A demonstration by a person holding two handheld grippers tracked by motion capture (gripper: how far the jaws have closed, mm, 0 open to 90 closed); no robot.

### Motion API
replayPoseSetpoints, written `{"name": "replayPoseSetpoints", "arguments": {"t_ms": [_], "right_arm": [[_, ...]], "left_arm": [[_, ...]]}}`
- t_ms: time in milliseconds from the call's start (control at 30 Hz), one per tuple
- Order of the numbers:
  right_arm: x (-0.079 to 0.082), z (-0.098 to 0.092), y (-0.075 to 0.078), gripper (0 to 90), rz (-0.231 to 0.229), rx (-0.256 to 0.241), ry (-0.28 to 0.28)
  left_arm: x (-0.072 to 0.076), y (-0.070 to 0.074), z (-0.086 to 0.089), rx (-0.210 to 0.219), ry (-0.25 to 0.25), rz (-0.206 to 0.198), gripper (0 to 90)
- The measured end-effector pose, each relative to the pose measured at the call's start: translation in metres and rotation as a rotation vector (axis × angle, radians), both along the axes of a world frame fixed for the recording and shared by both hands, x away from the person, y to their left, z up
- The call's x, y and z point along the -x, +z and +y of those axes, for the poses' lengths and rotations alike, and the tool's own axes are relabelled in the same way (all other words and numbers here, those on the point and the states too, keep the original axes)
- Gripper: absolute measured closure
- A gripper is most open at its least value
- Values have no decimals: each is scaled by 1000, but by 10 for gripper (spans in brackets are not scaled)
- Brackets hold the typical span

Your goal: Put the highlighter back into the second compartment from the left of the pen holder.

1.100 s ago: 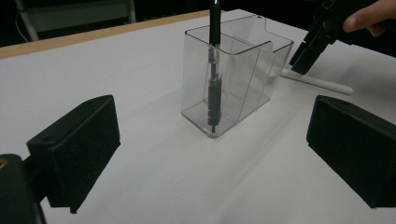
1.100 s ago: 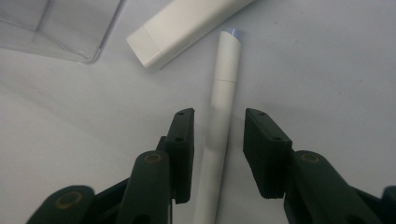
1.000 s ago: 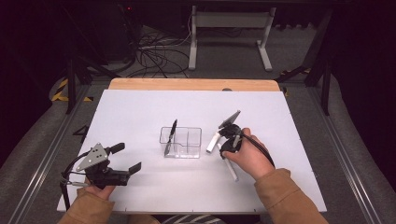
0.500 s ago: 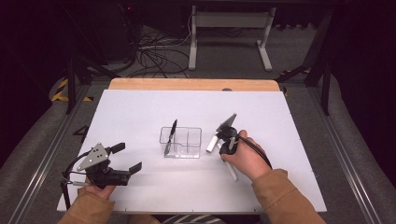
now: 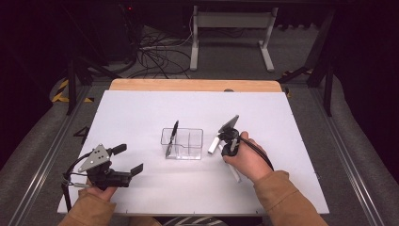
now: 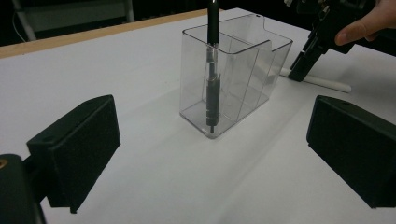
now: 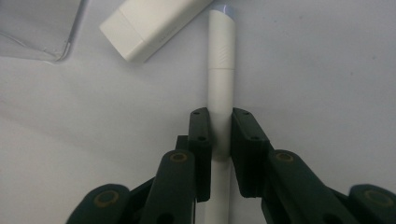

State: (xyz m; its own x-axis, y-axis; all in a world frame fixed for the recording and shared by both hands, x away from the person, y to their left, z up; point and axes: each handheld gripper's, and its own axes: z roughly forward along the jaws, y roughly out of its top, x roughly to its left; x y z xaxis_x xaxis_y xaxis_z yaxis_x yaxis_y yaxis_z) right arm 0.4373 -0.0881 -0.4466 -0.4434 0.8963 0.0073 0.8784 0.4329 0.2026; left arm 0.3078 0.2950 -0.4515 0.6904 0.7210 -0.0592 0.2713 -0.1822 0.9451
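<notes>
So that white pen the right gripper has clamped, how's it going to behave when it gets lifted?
The white pen looks rigid, so it should lift without sagging. The right gripper clamps it off-centre, so the long end may droop. Its smooth round barrel could slip, or roll if dropped.

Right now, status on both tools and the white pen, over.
Right tool shut on white pen, pen lying flat on table. Left tool open, idle, facing clear organizer. White eraser beside pen tip; black pen already in organizer.

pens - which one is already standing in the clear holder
The black pen, upright in the clear holder's end compartment. The white pen lies on the table, clamped by the right gripper.
</notes>
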Motion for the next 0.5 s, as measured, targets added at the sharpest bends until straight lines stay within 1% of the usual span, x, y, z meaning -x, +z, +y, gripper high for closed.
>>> {"name": "replayPoseSetpoints", "arguments": {"t_ms": [300, 400, 500], "right_arm": [[0, -1, 0, 795, 2, -6, -2], [1, -2, 2, 795, -1, -18, 0], [4, -5, 9, 796, -19, -44, 2]], "left_arm": [[0, 0, 0, -6, -2, -6, 34], [0, 0, 0, -2, 0, -3, 34], [0, 0, 0, -2, -1, -4, 34]]}}
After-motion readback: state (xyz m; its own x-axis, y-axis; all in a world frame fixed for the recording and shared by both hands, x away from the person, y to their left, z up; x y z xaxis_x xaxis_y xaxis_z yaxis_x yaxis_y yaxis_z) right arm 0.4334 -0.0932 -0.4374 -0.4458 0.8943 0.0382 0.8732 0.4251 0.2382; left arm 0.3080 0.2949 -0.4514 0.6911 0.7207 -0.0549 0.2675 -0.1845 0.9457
